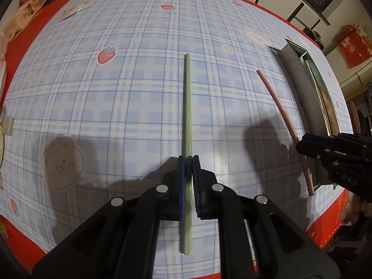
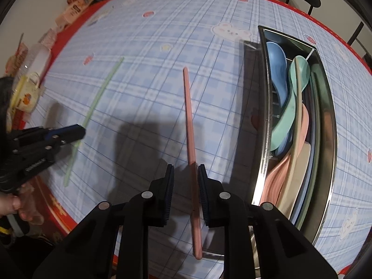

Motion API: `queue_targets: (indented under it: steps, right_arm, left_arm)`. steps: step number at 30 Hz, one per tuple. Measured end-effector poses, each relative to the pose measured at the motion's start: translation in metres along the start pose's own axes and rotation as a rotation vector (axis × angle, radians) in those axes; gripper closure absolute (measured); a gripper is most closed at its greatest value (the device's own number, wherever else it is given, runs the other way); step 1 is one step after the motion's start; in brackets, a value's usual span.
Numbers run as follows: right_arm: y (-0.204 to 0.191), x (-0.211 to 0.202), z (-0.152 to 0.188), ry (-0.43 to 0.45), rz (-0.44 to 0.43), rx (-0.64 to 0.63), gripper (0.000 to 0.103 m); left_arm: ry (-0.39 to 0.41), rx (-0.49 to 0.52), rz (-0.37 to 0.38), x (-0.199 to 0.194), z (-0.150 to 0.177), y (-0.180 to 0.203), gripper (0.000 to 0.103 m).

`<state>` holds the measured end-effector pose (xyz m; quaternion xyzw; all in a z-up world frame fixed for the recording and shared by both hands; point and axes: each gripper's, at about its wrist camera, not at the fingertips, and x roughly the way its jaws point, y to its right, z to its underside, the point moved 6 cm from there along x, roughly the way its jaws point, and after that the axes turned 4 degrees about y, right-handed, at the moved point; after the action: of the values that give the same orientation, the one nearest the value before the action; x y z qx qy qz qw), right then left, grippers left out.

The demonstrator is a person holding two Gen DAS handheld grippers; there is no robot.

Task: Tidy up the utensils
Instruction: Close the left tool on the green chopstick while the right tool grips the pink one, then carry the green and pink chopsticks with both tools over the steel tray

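A pale green chopstick (image 1: 187, 107) runs straight away from me over the checked tablecloth, and my left gripper (image 1: 188, 162) is shut on it, blue pads pressed against both its sides. My right gripper (image 2: 186, 174) straddles a pink chopstick (image 2: 188, 116). The stick sits close to the right pad, with a clear gap to the left pad, so this gripper is open. The left wrist view shows the right gripper (image 1: 302, 145) over the pink chopstick (image 1: 277, 103). The right wrist view shows the left gripper (image 2: 78, 132) on the green chopstick (image 2: 102, 90).
A long metal tray (image 2: 262, 116) lies right of the pink chopstick, holding blue, green, pink and cream spoons (image 2: 279, 76). A yellow-rimmed cup (image 2: 25, 93) and snack packets (image 1: 30, 7) stand along the far left. The table's red edge (image 1: 325, 220) is near. A person's hand (image 2: 18, 207) holds the left gripper.
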<state>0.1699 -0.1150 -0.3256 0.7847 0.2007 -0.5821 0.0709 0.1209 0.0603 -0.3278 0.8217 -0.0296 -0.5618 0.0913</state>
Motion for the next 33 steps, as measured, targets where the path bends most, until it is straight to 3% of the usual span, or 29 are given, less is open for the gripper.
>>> queue_targets:
  steps: [5,16,33]
  right_arm:
    - [-0.004,0.008,0.0,-0.024,0.036,-0.018,0.083]
    - [-0.023,0.016,0.001,-0.023,0.012,-0.051,0.093]
    - [-0.024,0.008,0.014,0.088,0.044,-0.112,0.093]
  left_arm:
    - [-0.002,0.009,-0.005,0.003,-0.001,0.002,0.09]
    - [-0.002,0.02,-0.01,0.004,-0.003,0.003,0.09]
    - [0.009,0.036,-0.029,0.006,-0.005,0.007,0.09]
